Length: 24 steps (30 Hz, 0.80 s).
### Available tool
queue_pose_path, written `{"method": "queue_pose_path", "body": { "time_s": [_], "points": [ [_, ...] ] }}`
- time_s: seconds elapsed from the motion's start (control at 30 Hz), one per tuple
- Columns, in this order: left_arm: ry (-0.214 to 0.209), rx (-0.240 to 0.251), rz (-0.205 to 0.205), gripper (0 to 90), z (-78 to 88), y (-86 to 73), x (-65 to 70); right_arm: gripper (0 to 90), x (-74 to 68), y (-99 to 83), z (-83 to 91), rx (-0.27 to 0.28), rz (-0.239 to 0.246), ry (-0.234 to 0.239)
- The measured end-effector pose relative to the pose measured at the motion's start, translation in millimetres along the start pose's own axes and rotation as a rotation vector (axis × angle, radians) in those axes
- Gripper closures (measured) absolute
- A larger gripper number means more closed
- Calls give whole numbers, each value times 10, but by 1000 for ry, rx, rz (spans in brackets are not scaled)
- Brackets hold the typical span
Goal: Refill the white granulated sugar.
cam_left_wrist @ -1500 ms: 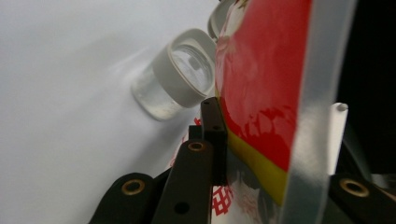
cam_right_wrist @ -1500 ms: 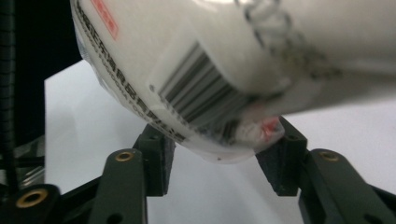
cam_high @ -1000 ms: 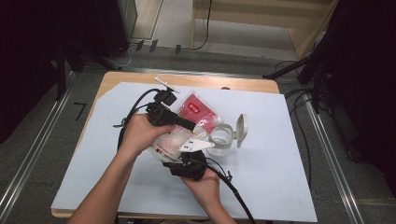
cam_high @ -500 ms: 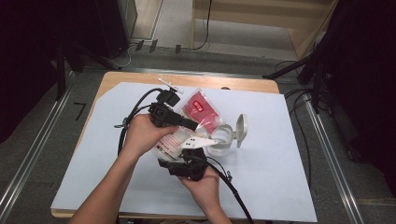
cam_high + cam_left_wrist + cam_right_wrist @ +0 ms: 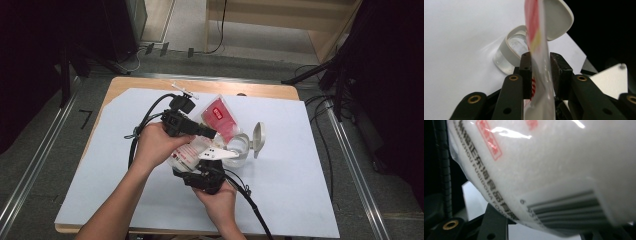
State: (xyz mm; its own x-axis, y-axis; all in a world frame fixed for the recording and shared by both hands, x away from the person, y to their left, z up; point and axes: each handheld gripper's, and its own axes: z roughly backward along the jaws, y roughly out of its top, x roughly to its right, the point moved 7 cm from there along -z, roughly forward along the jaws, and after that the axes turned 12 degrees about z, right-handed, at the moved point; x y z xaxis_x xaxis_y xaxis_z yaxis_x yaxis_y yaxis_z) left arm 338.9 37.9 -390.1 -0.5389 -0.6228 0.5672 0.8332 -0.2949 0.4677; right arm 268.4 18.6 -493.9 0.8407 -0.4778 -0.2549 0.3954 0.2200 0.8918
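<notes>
Two hand-held grippers meet over the middle of a white sheet (image 5: 300, 165) that covers the table, both working on one plastic bag (image 5: 192, 150) of white grains with red print. Landmark: a clear jar (image 5: 239, 147) with a white rim and a flip lid (image 5: 258, 139) standing open, on the sheet just right of the grippers. The bag is held off the sheet just left of the jar, its red top end (image 5: 220, 116) up behind the jar. In the left gripper view the left gripper (image 5: 540, 75) has the bag's thin flat edge (image 5: 541, 67) standing upright between its jaws; these have just been opening, the left pad (image 5: 526, 72) is at the film and the right pad (image 5: 557, 72) looks slightly clear of it, so the clamp looks loosened, not tight. Beyond the jaws, the jar (image 5: 510, 53) sits on the sheet, mouth facing the camera, lid (image 5: 556, 18) tipped back. The right gripper (image 5: 205, 176) comes at the bag from the near side of the jar; its jaws have just been closing. In its own view the bag's belly (image 5: 554, 170), with barcode and lettering, lies across the jaws, pads hidden; whether they press on it I cannot tell.
</notes>
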Motion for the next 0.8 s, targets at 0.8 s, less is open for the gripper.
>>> {"method": "queue_pose_path", "body": {
  "time_s": [0.8],
  "points": [
    [21,-73,1,900,110,-46,30,505,-69,34,35,-29,63,-52]
  ]
}}
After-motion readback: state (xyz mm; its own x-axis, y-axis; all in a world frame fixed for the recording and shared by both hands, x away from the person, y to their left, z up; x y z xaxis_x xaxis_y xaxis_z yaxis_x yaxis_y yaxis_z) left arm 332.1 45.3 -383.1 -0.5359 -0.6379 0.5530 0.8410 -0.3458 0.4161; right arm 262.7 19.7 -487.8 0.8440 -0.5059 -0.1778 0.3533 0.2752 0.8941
